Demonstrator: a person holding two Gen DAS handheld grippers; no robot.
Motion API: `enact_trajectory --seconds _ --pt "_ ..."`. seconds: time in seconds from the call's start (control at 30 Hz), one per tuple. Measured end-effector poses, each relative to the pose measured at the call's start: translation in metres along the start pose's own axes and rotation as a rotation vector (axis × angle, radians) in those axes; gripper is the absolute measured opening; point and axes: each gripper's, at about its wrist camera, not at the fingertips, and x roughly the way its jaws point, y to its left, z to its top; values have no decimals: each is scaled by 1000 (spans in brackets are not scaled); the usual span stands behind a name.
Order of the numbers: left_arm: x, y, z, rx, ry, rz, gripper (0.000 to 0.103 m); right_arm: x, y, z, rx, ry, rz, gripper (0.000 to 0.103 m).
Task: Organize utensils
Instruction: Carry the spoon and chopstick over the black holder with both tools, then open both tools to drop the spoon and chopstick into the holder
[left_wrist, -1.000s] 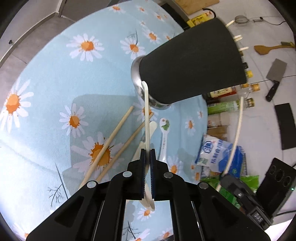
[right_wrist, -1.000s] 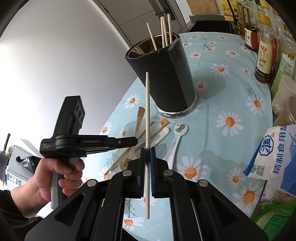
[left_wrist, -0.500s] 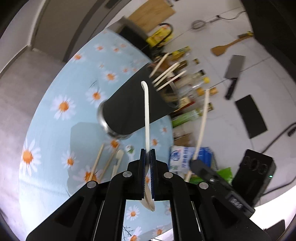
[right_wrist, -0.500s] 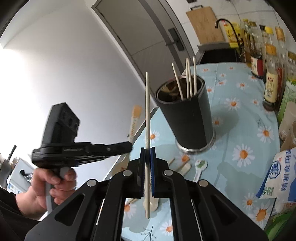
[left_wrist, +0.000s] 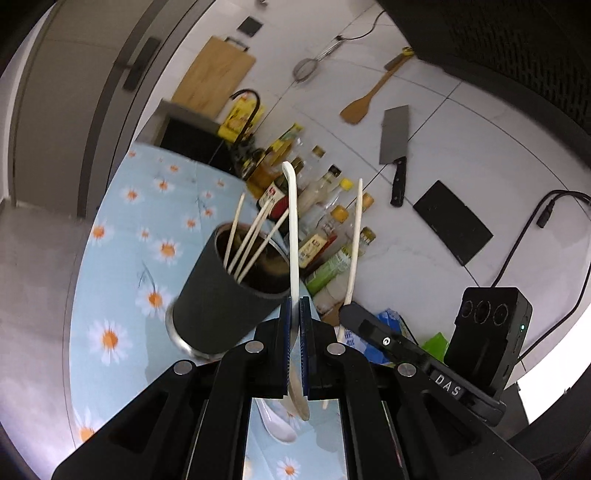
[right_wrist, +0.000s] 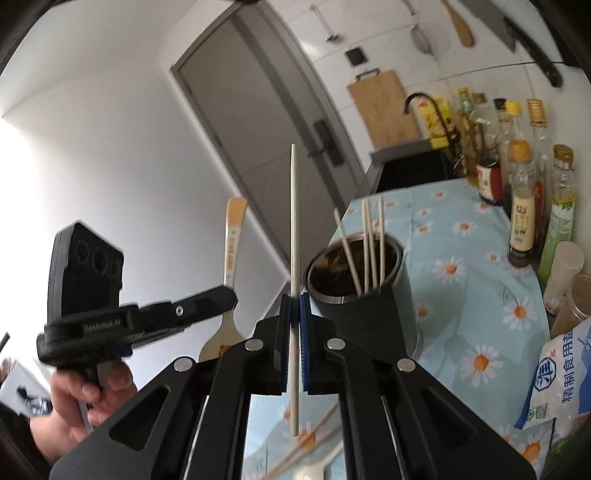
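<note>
Left gripper (left_wrist: 294, 314) clamps white ceramic spoon (left_wrist: 293, 236) upright | right gripper (right_wrist: 294, 310) pinches single chopstick (right_wrist: 293, 221) | both raised beside black utensil holder (right_wrist: 364, 295) on daisy tablecloth (right_wrist: 461, 295)

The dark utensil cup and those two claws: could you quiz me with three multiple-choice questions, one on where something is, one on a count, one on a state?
1. Where does the dark cup stand?
A. on the daisy-print tablecloth
B. in the sink
C. on the floor

2. How many chopsticks stick up out of the cup?
A. one
B. four
C. nine

3. What is the right claw doing?
A. hanging open and empty
B. shut on a single chopstick
C. shut on a knife

Answers: 1 A, the cup's base rests on the flowered cloth. 2 B, four pale sticks rise above its rim. 3 B, the stick is pinched upright between its pads, while the left claw is shut on a pale spoon.
</note>
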Motion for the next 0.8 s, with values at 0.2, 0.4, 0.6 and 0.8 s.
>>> enact_trajectory --seconds 0.2,0.4,0.6,0.8 --pt "1 -4 21 69 -62 -11 3 -5 1 22 -14 -177 -22 6" --pt "5 -17 43 165 -131 -21 3 5 -13 42 18 -247 -69 6" --pt "17 -28 60 248 -160 -33 3 17 -27 60 30 -263 -75 6" --pt "30 -28 67 309 -204 2 3 22 -34 71 11 -311 -93 6"
